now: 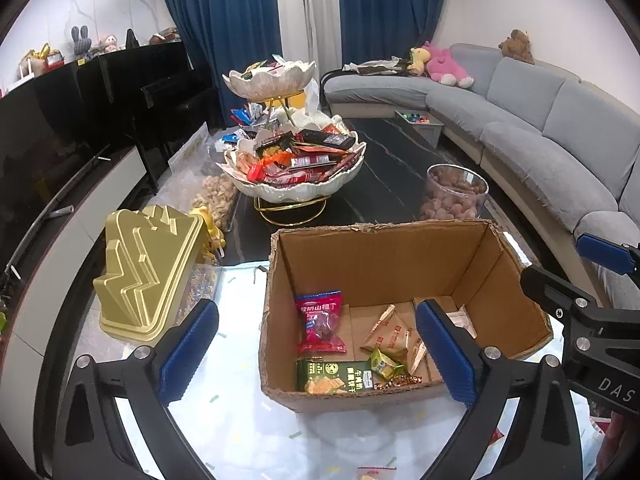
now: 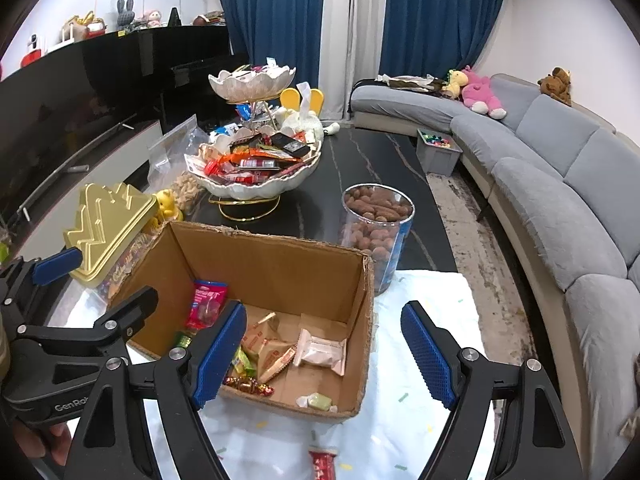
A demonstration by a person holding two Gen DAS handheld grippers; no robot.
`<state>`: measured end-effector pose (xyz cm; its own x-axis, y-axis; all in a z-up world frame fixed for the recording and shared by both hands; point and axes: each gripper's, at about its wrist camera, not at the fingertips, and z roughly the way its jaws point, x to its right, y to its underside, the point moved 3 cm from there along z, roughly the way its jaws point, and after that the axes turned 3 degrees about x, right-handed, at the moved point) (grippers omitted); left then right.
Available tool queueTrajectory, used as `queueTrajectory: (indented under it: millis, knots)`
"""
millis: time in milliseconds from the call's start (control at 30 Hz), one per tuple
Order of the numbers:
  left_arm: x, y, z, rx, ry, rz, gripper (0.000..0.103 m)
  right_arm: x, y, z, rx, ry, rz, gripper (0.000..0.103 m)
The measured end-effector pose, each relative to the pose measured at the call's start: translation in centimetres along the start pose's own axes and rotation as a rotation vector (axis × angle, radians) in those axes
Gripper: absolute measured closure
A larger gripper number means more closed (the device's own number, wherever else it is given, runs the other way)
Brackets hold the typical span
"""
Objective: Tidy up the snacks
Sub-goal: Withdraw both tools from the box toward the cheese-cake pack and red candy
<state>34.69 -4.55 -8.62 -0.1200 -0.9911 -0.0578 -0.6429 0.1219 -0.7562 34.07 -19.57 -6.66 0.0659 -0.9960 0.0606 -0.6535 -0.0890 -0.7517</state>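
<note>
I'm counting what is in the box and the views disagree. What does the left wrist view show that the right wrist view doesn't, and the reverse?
Only the left wrist view: the green cracker pack in full at the box's near wall; the right view shows just a green sliver of it.

Only the right wrist view: a pale pink packet in full, a small green candy near the front corner, and a red wrapper outside on the cloth.

Both: the cardboard box, red packet, tan triangular packs, snack bowl, nut jar, and both hand-held grippers open and empty.
</note>
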Motion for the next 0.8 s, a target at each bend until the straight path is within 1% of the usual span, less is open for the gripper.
queueTrajectory:
  millis: [133,500,800]
  knots:
    - [0.0,0.1,-0.9,0.003,-0.004,0.0,0.002,0.2,0.0,-1.0,0.013,0.009,0.005,0.019]
    - [0.6,1.1,-3.1,0.012,-0.018,0.013,0.0,0.5,1.0,-2.9,0.022,0.018,0.0,0.016]
    - [1.6,2.5,-4.3,0.006,-0.017,0.019,0.0,1.7,2.5,-4.2,0.02,0.025,0.018,0.015]
